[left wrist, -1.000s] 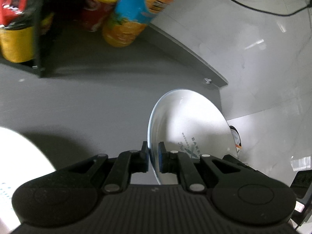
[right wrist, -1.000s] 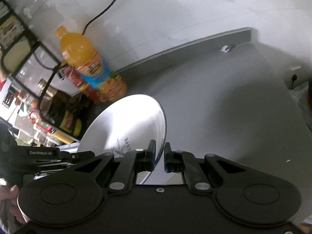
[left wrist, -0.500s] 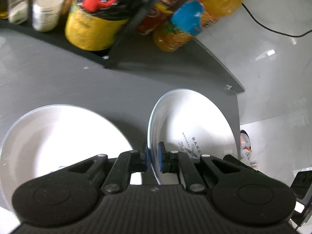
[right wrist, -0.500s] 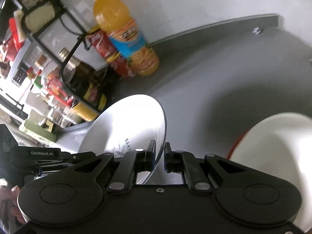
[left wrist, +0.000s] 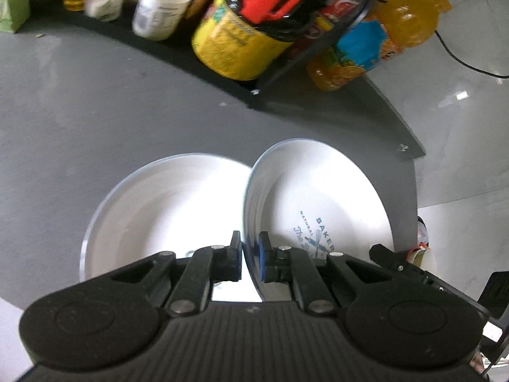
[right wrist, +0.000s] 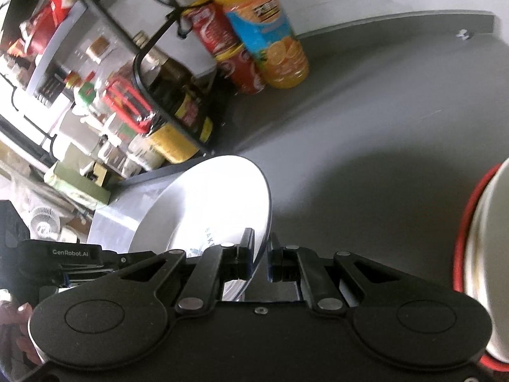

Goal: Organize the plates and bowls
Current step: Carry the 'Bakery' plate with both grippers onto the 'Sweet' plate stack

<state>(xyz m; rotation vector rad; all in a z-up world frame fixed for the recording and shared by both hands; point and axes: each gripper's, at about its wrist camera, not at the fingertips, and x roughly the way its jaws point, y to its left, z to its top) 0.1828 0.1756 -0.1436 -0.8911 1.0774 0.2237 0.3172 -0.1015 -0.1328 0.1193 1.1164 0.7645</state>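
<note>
Two grippers pinch one white plate on its rim: your left gripper and your right gripper hold it tilted above the grey counter. Beside it lies an empty white plate; a wire rack holds bottles.

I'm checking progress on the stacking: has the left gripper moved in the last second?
Yes. The left gripper, shut on the printed plate, has swung left: the second white plate came into view, and the orange juice bottle slid right.
</note>
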